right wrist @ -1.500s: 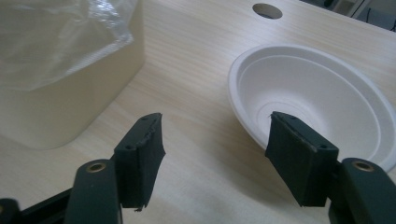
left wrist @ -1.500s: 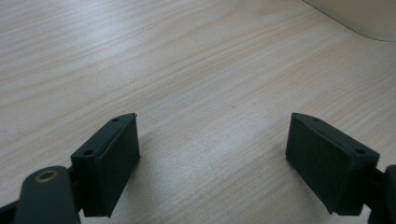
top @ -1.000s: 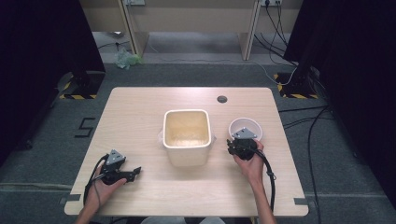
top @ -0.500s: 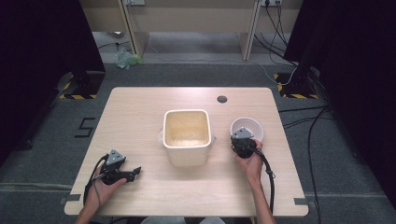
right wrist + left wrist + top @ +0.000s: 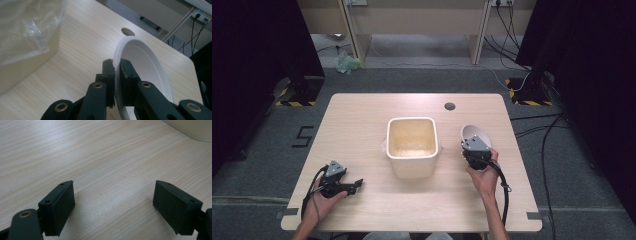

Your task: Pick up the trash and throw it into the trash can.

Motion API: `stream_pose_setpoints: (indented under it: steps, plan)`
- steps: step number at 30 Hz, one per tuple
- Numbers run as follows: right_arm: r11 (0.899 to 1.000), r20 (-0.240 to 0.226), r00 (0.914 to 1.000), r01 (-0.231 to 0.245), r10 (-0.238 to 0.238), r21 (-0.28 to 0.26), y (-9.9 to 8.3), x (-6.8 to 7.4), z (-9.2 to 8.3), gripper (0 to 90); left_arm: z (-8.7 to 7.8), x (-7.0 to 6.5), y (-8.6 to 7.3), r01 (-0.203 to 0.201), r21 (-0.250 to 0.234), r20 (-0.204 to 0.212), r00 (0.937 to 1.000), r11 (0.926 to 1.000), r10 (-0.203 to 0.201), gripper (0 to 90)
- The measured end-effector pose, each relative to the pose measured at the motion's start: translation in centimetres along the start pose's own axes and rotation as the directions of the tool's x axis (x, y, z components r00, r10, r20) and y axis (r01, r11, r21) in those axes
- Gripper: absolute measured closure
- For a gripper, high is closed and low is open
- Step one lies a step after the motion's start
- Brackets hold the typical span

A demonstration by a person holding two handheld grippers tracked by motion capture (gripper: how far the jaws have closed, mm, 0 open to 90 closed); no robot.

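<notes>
Right tongs (image 5: pixel 117 75) had the white bowl (image 5: pixel 147 70) by its rim, jaws pinched tight on either side of the thin edge, one inside and one outside. The bowl was tipped up on its side, hollow facing the right of the right gripper view. In the high view that bowl (image 5: pixel 475 134) sat at the right of centre, just beside the cream tub (image 5: pixel 412 146), with the right tongs (image 5: pixel 474 150) and the person's right hand (image 5: pixel 484 175) directly below it in the frame.

The tub stood in the middle of the tabletop (image 5: pixel 362 120), square-mouthed, with crinkled clear plastic (image 5: pixel 30 27) showing at its top in the upper left of the right gripper view. A small dark round hole (image 5: pixel 450 106) lay above the bowl, near the tabletop's far edge.

Over at the lower left of the high view, the left tongs (image 5: pixel 354 186) rested low on the wood, held in the left hand (image 5: pixel 319 200), well apart from the tub. Jaws spread wide there, nothing but bare woodgrain between them in the left gripper view (image 5: pixel 113 202), and a corner of the tub (image 5: pixel 192 130) in the upper right.
</notes>
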State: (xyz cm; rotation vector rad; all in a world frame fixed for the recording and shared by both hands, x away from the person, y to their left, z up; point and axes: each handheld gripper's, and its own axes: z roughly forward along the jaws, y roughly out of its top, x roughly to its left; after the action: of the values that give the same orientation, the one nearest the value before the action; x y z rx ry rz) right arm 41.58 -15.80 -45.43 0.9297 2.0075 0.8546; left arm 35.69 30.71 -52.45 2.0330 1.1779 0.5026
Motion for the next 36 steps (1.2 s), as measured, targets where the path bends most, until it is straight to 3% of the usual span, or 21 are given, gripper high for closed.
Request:
stream_pose_setpoints:
  steps: [20,26,36]
  plan:
    - [0.994,-0.022,0.9997,0.008,-0.011,-0.108,2.4,-0.2,-4.2,83.6,0.0,0.0,0.0,0.0,0.0,0.0,1.0,1.0,0.0,16.9]
    - [0.985,-0.027,0.9981,0.05,-0.056,-0.164,4.2,0.5,-5.8,83.6,0.0,0.0,0.0,0.0,0.0,0.0,1.0,1.0,0.0,16.8]
    - [0.972,-0.05,0.9951,0.072,-0.085,-0.222,6.7,0.9,-7.3,83.6,0.0,0.0,0.0,0.0,0.0,0.0,1.0,1.0,0.0,16.9]
